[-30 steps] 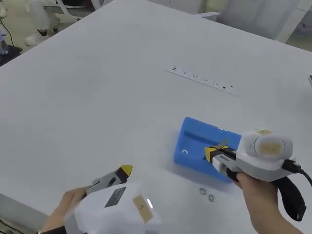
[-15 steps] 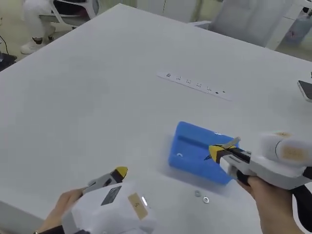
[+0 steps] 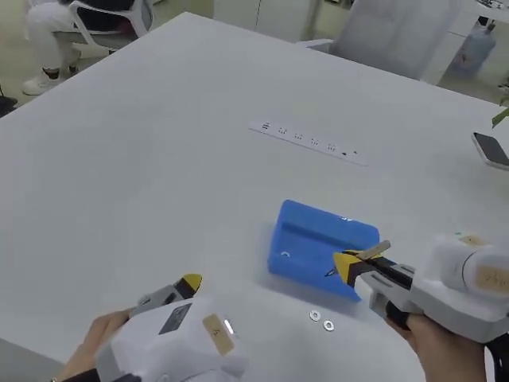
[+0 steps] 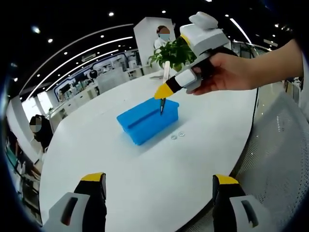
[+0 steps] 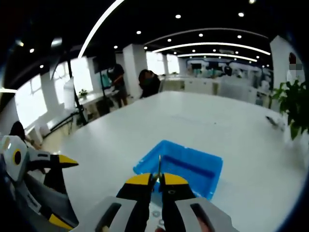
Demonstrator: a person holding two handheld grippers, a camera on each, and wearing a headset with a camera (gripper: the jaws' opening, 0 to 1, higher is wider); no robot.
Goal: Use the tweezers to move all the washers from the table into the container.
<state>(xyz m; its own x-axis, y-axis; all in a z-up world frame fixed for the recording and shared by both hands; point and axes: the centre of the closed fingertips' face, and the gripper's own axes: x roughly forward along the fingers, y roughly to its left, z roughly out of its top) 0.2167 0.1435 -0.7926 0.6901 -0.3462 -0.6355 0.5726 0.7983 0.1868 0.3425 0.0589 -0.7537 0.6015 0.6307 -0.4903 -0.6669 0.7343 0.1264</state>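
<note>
A blue container (image 3: 318, 237) lies on the white table (image 3: 175, 143) with one small washer (image 3: 285, 255) inside near its left end. Two washers (image 3: 322, 321) lie together on the table just in front of it. My right gripper (image 3: 347, 265) is shut on thin tweezers (image 3: 371, 251) and hovers over the container's near right edge. From the right gripper view the tweezers (image 5: 159, 166) point at the container (image 5: 186, 166). My left gripper (image 3: 188, 286) rests at the lower left, open with nothing between its fingers (image 4: 94, 180); ahead of it are the container (image 4: 145, 123) and both washers (image 4: 177, 136).
A white power strip (image 3: 306, 142) lies flat across the table beyond the container. A phone (image 3: 491, 149) lies at the far right edge. Office chairs (image 3: 111, 16) stand past the far left corner. Open tabletop stretches left of the container.
The head camera has shifted. The right gripper with the tweezers has drawn slightly back toward the container's near right edge. The left gripper and the washers have stayed put.
</note>
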